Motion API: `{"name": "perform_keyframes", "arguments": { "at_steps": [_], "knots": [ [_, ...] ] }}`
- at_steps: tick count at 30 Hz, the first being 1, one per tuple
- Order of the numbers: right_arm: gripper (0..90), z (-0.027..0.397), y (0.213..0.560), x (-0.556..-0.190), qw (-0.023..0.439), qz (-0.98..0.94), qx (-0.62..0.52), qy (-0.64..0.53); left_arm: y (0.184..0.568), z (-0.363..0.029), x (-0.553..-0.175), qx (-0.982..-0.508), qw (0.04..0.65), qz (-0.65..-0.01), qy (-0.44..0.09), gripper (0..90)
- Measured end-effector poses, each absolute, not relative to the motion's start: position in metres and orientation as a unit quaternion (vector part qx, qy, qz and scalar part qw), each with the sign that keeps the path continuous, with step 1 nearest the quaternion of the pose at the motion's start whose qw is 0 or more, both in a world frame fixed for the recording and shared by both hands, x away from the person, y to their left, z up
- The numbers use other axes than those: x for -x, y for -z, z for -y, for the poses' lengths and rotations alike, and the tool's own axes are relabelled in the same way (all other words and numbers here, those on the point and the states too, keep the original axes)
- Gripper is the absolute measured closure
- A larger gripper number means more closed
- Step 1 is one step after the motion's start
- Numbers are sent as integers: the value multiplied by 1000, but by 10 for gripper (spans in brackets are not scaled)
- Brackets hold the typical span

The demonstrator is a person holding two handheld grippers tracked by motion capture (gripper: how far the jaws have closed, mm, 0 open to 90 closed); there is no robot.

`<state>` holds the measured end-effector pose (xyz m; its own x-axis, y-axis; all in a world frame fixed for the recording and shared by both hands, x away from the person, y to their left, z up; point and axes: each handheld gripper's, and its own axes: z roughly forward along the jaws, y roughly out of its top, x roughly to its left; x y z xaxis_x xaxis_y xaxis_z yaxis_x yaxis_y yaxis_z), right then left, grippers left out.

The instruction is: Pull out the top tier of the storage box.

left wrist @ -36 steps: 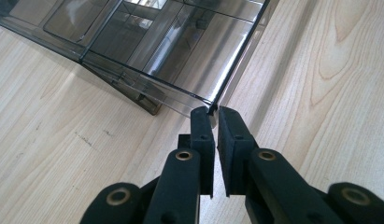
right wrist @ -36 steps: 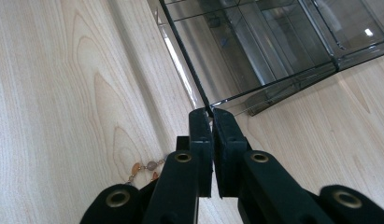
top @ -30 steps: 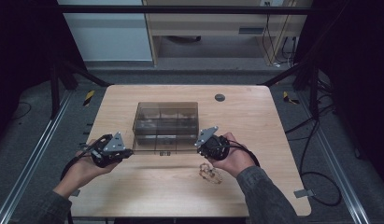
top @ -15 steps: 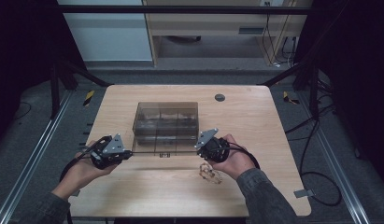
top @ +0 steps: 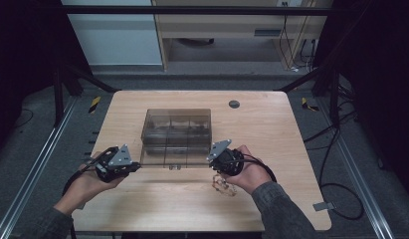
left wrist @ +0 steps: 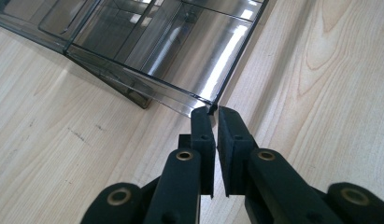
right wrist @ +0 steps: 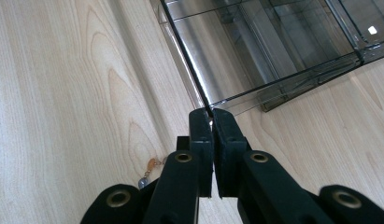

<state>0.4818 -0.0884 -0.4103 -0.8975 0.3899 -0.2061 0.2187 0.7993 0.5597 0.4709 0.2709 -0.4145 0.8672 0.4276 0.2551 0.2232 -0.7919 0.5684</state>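
Two matte black grippers meet a smoky clear plastic box [top: 176, 135] with inner dividers, mid-table on the pale, grained wooden table [top: 271, 124]; the left gripper [left wrist: 210, 112] pinches the box's thin lid edge at one near corner; the right gripper [right wrist: 209, 112] pinches the other near corner; a small beaded trinket [top: 223, 185], amber and silvery, lies beside the right hand [top: 247, 172].
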Motion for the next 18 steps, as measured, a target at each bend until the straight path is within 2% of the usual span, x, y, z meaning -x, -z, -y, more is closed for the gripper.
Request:
{"name": "perform_keyframes", "arguments": {
  "at_steps": [18],
  "knots": [
    [877, 89, 411, -479, 158, -935, -165, -271, 416, -271, -469, -926, 275, -176, -190, 850]
  ]
}}
